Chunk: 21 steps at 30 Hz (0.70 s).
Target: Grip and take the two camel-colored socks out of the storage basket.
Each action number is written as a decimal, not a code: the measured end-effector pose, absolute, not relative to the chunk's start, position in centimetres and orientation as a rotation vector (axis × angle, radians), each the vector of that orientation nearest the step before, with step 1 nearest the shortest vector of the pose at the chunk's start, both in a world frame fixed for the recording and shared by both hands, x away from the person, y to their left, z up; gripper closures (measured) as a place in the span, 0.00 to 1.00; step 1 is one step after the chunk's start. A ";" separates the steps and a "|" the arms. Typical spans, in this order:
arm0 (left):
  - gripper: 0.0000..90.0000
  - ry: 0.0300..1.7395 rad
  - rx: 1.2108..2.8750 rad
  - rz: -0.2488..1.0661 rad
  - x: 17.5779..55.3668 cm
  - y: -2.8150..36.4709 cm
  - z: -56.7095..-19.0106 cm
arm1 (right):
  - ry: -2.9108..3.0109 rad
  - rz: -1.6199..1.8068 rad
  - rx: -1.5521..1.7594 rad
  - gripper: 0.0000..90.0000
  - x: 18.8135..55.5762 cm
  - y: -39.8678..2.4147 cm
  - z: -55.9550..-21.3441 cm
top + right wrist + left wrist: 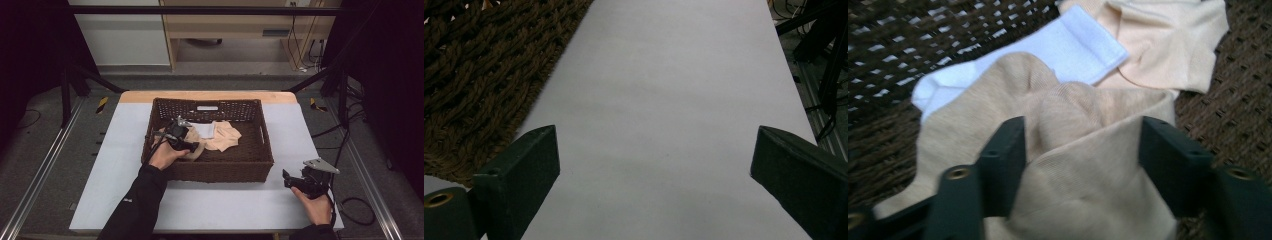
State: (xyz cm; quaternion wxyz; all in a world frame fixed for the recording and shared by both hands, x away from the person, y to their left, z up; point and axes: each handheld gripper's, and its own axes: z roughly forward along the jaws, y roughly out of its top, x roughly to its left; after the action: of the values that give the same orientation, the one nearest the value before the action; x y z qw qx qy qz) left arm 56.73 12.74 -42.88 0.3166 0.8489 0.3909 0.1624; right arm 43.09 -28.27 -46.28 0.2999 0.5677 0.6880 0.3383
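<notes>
A brown wicker basket (220, 166) stands on the white table (225, 205). Three socks lie in it: a tan sock (973, 115), a white sock (1068, 50) and a peach sock (1168, 40). My left gripper (1083, 130) is down inside the basket at its left (191, 146), open, with its jaws on either side of a bunched fold of the tan sock (199, 151). The white sock (206, 130) and the peach sock (225, 136) lie just beyond it. My right gripper (286, 177) rests low over the table to the right of the basket, wide open (654, 150) with nothing between its jaws.
The basket's woven outer wall (474, 65) is close on the right gripper's left. Bare white table (674, 75) stretches ahead of it to the far edge. Metal frame rails and cables run along the floor on both sides of the table.
</notes>
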 end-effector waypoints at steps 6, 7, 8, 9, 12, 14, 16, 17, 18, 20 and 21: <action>0.77 1.053 2.267 0.402 56.8 12.7 -43.0 | 1.821 0.899 1.508 0.07 43.0 -28.3 -46.2; 0.81 1.056 2.260 0.403 56.8 12.7 -42.9 | 1.822 0.900 1.508 0.07 43.0 -28.3 -46.2; 0.85 1.056 2.260 0.403 56.8 12.7 -42.9 | 1.822 0.900 1.508 0.07 43.0 -28.3 -46.2; 0.88 1.049 2.250 0.407 56.7 12.8 -42.8 | 1.819 0.902 1.508 0.07 43.0 -28.3 -46.2; 0.93 1.027 2.197 0.403 56.5 13.2 -42.3 | 1.815 0.901 1.507 0.07 43.0 -28.4 -46.2; 0.94 1.013 2.152 0.417 56.3 13.5 -42.0 | 1.808 0.906 1.510 0.07 42.9 -28.5 -46.1; 0.94 0.996 2.120 0.448 56.1 13.7 -41.7 | 1.807 0.900 1.509 0.07 43.0 -28.5 -46.2; 0.95 0.995 2.105 0.452 56.0 13.7 -41.5 | 1.810 0.897 1.508 0.07 43.0 -28.5 -46.2; 0.95 0.997 2.085 0.452 55.9 13.7 -41.4 | 1.811 0.894 1.509 0.07 43.0 -28.5 -46.2; 0.95 0.981 2.043 0.460 55.7 13.9 -41.2 | 1.810 0.894 1.509 0.07 43.0 -28.5 -46.2; 0.95 0.976 2.025 0.461 55.7 14.1 -41.0 | 1.807 0.897 1.510 0.07 42.9 -28.5 -46.1</action>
State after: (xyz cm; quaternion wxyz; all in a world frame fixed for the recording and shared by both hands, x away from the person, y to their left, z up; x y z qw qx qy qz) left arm 55.68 14.08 -41.03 0.4110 0.8045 0.3876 0.1833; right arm 42.92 -28.52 -46.14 0.3059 0.5705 0.6827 0.3388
